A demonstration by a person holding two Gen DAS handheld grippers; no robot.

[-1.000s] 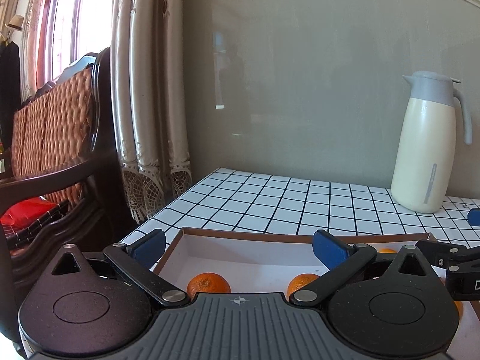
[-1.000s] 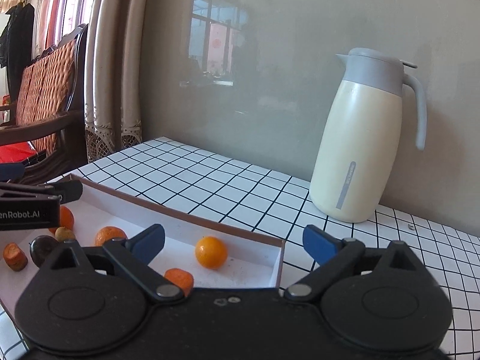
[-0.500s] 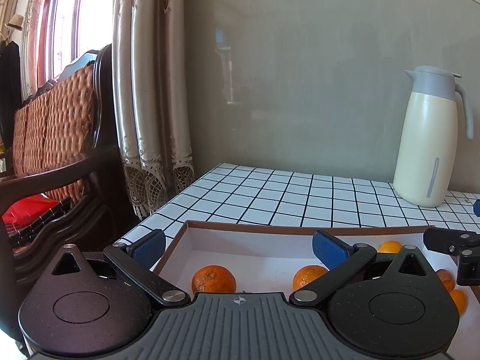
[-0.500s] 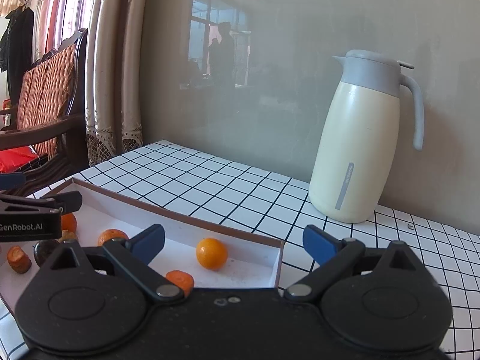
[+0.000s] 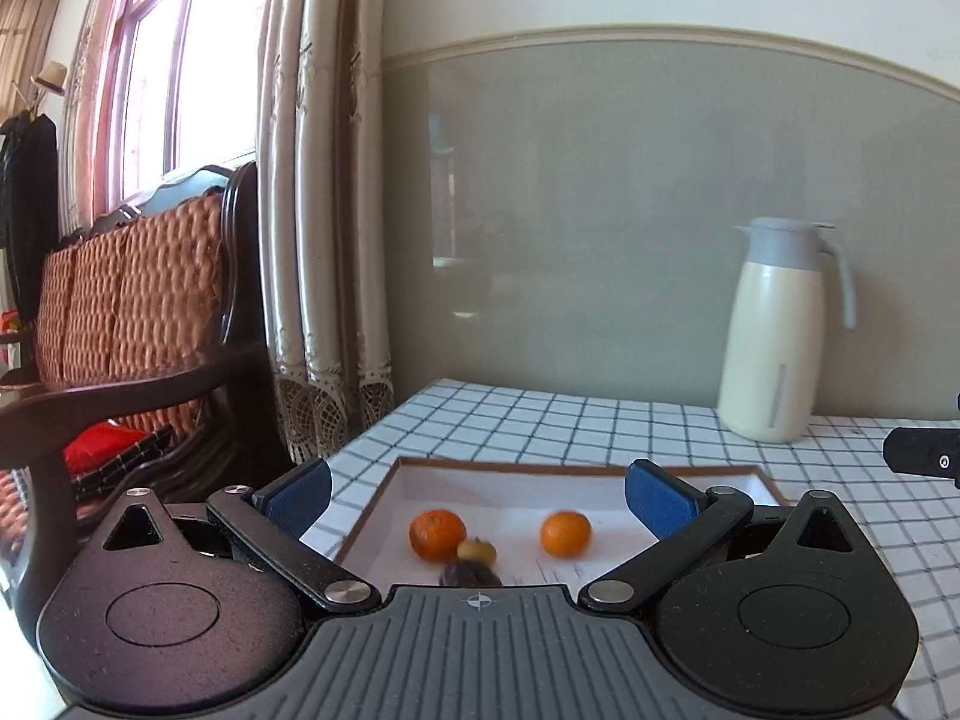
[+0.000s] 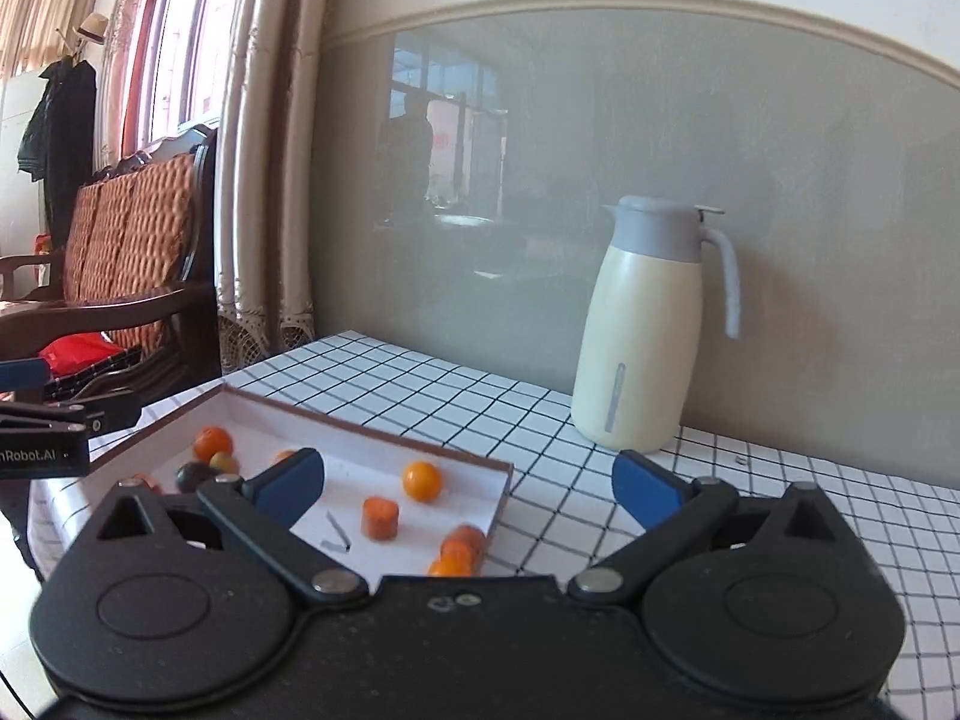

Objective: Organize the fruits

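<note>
Two hand-held tools are hovering over a shallow white tray of fruit on the checked counter. The left gripper is spreading its blue pads wide above two mandarins lying apart inside the tray. The right gripper, equally wide and empty, is hanging over the tray's corner nearest a cream thermos jug.

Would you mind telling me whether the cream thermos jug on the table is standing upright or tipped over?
Upright. The thermos jug stands on its base on the checked tablecloth, grey lid on top, handle running vertically, in both views.
</note>
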